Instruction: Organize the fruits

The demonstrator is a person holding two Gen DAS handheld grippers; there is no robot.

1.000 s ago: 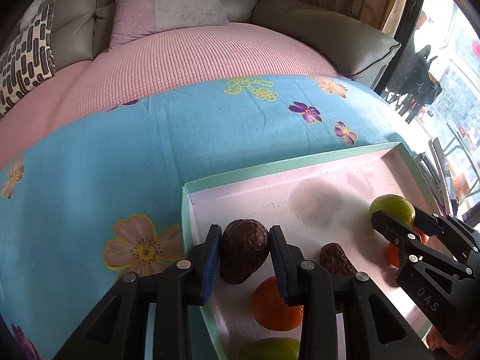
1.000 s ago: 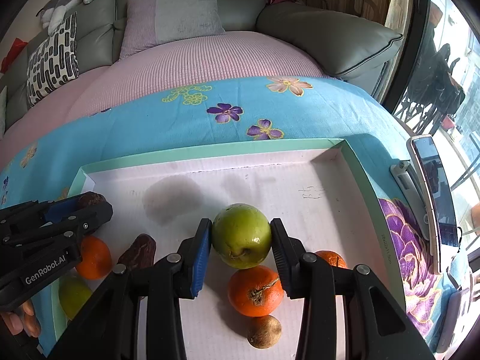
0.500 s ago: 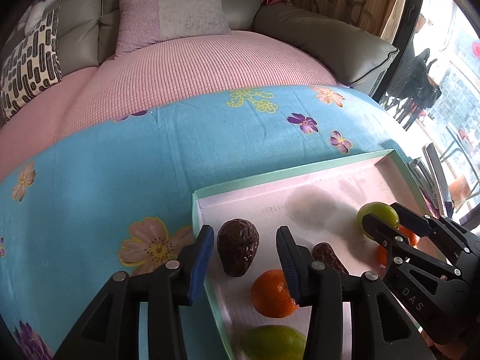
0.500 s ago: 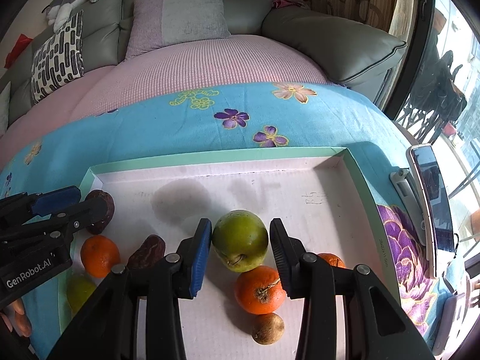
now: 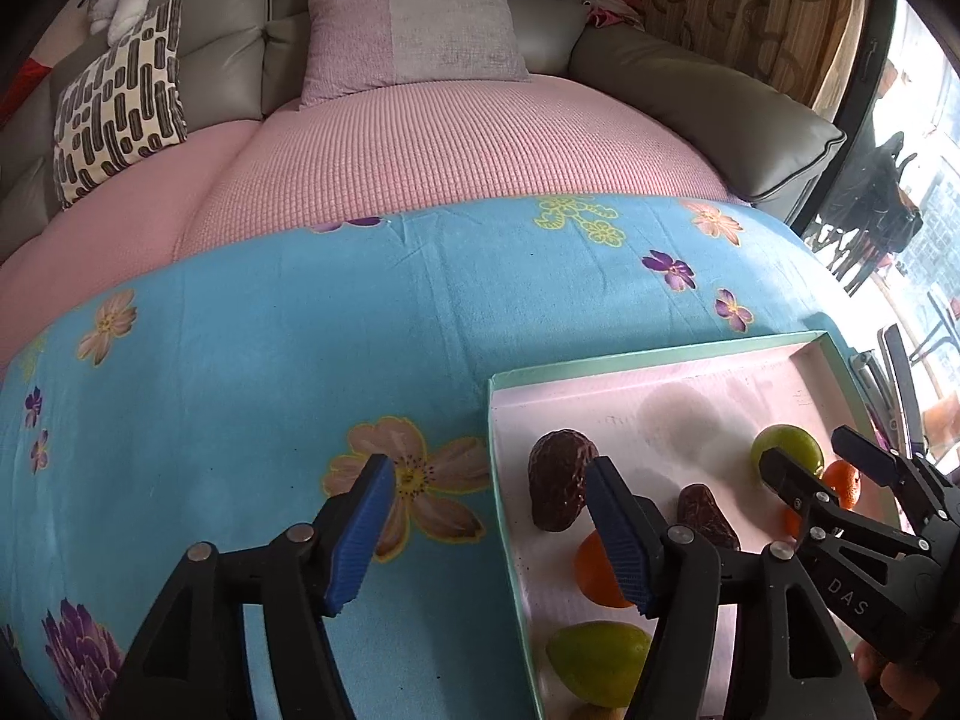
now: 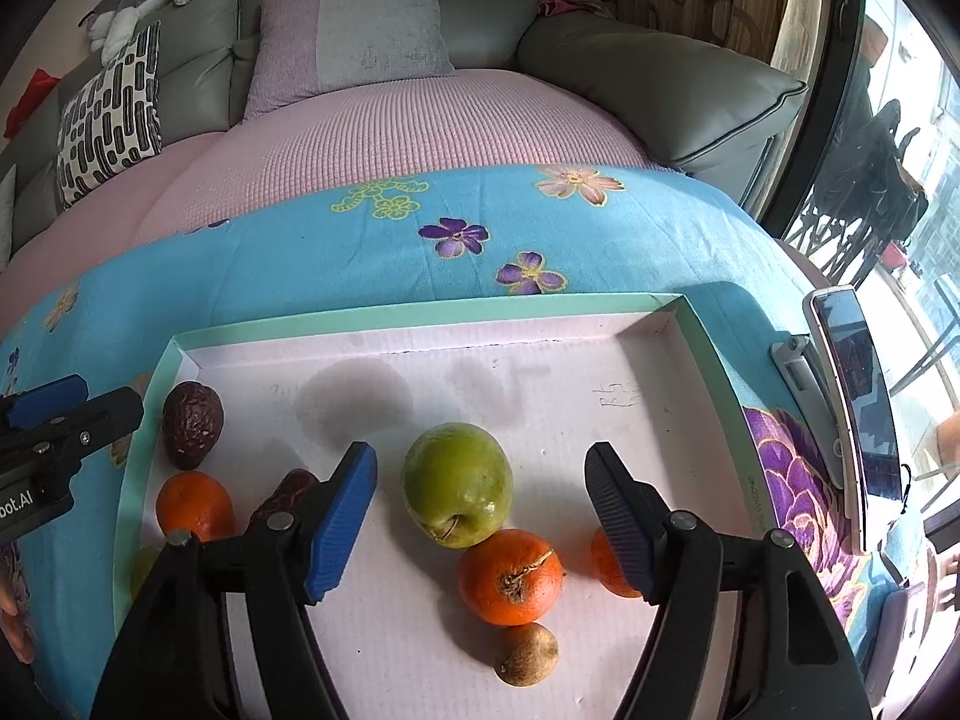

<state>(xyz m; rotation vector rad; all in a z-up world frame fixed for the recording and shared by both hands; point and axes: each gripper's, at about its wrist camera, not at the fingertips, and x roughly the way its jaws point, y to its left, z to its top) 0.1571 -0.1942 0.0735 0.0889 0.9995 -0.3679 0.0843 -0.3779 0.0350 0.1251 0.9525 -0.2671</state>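
Observation:
A shallow tray (image 6: 420, 317) with a mint rim lies on the blue flowered cloth. My right gripper (image 6: 480, 477) stands open, its blue pads on either side of a green apple (image 6: 456, 483) without touching it. In front of the apple lie an orange (image 6: 510, 576) and a small brown fruit (image 6: 528, 654). My left gripper (image 5: 489, 513) is open too and straddles the tray's left rim (image 5: 501, 480). The dark avocado (image 5: 558, 480) rests free in the tray's left corner, just inside the right finger. An orange (image 5: 591, 564), a dark wrinkled fruit (image 5: 705, 516) and a green fruit (image 5: 600, 660) lie nearby.
A phone (image 6: 852, 396) on a stand is right of the tray. Behind the cloth is a pink-covered grey sofa (image 6: 660, 78) with a pink cushion (image 6: 354, 30) and a patterned one (image 6: 111, 114). A glass door (image 6: 888, 138) is on the right.
Both grippers opened: the left let go of the avocado and the right let go of the apple, both now resting in the tray. The left gripper drew back and to the left.

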